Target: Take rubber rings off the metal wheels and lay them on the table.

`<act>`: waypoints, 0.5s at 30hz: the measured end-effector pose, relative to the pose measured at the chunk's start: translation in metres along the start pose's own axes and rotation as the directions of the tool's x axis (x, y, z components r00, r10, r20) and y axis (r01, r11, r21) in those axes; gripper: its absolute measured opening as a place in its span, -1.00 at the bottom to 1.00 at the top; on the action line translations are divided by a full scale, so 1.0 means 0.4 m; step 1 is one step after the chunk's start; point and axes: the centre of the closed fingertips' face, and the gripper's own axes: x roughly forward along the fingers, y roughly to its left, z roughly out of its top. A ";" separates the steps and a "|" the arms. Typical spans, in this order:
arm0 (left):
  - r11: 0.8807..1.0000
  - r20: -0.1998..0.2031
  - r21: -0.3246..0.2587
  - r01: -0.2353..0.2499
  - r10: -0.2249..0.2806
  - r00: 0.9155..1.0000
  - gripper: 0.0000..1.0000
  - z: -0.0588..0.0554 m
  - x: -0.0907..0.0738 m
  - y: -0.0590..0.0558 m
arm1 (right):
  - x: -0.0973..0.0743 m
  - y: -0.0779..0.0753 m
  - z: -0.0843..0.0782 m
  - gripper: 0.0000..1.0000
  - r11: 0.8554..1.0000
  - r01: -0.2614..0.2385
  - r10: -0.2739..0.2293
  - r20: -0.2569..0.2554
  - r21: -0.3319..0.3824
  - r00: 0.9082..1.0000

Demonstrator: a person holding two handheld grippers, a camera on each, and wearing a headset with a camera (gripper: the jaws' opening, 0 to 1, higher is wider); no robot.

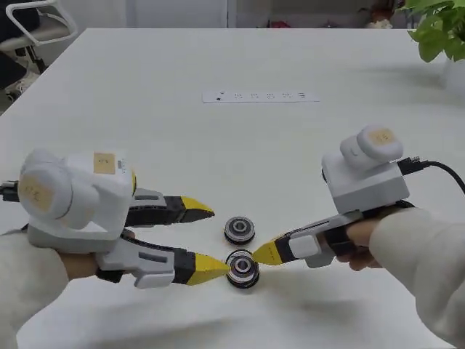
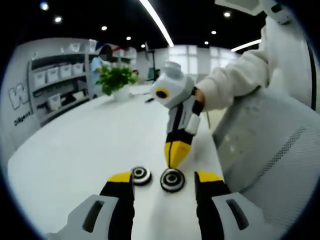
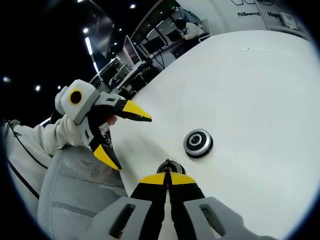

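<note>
"Wheel nearest you (image 1: 243, 269) — why is it hemmed in from both sides?"

"So it can't skate off across the bench (image 1: 145, 131). It lies flat, close in front of me, with its dark rubber ring (image 1: 243, 283) on. My left claw (image 1: 216, 240) is spread wide, one yellow tip touching the wheel's left edge as a stop. In the left gripper view the wheel sits between the two tips. My right claw (image 1: 263, 253) comes in from the other side, jaws pressed together into one wedge, its point at the rim. I'd judge that's for prying under the ring. Whether it has caught any rubber, I cannot tell."

"And your hands?"

"Both low, claws nearly level with the bench and aimed at each other."

"The second one?"

"My far wheel (image 1: 240, 230) lies flat just behind the first, apart from it and near my left claw's other tip, ring on — next in line, I'd say. Well beyond lie a white power strip (image 1: 260, 96) and a plant (image 1: 439, 29) at the far right."
</note>
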 end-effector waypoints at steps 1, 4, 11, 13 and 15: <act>1.000 -0.003 -0.001 0.008 -0.008 1.000 0.03 0.001 -0.006 -0.006 | 0.000 0.000 0.000 -1.00 1.000 0.001 -0.001 0.000 -0.001 1.000; 1.000 -0.003 0.005 0.012 -0.012 1.000 0.16 0.005 -0.019 -0.019 | -0.002 0.001 0.002 -1.00 1.000 0.001 -0.001 -0.001 -0.003 1.000; 1.000 0.012 -0.009 0.027 -0.027 1.000 0.30 0.013 -0.056 -0.045 | -0.004 0.011 0.005 -1.00 1.000 -0.004 0.004 -0.003 -0.009 1.000; 1.000 0.009 -0.014 0.025 -0.024 1.000 0.34 0.009 -0.065 -0.051 | -0.005 0.013 0.007 -1.00 1.000 -0.005 0.005 -0.001 -0.009 1.000; 1.000 0.007 -0.016 0.010 -0.010 1.000 0.39 0.005 -0.078 -0.051 | -0.006 0.017 0.010 -1.00 1.000 -0.009 0.009 0.003 -0.008 1.000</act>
